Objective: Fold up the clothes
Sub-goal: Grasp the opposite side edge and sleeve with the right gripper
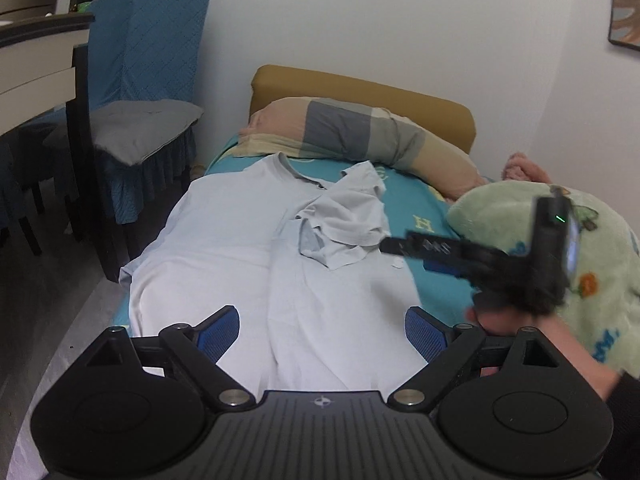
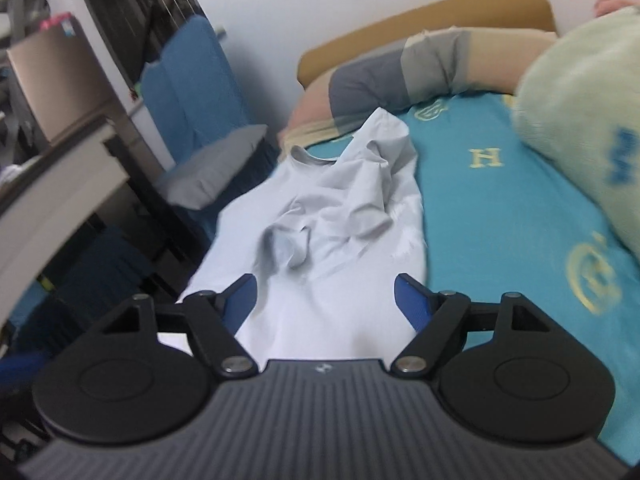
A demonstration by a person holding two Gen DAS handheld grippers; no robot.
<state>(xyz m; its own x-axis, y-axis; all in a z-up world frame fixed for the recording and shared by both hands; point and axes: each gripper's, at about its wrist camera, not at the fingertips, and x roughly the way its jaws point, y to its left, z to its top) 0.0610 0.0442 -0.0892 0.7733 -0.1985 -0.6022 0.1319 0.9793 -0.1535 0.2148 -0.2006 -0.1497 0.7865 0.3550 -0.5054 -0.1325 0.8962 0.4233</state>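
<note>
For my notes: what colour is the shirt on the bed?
Pale blue-grey shirt, plain; clearest in the left wrist view.

A: What can't be made out?
B: The right gripper point(image 1: 394, 249), ahead and to the right of the left tongs, is smeared by motion; its fingertips are unreadable.
A: And the shirt point(image 1: 224, 248)?
B: Its lower hem lies hidden beneath both gripper bodies; the framed picture point(image 1: 626, 4) is cropped at the edge.
</note>
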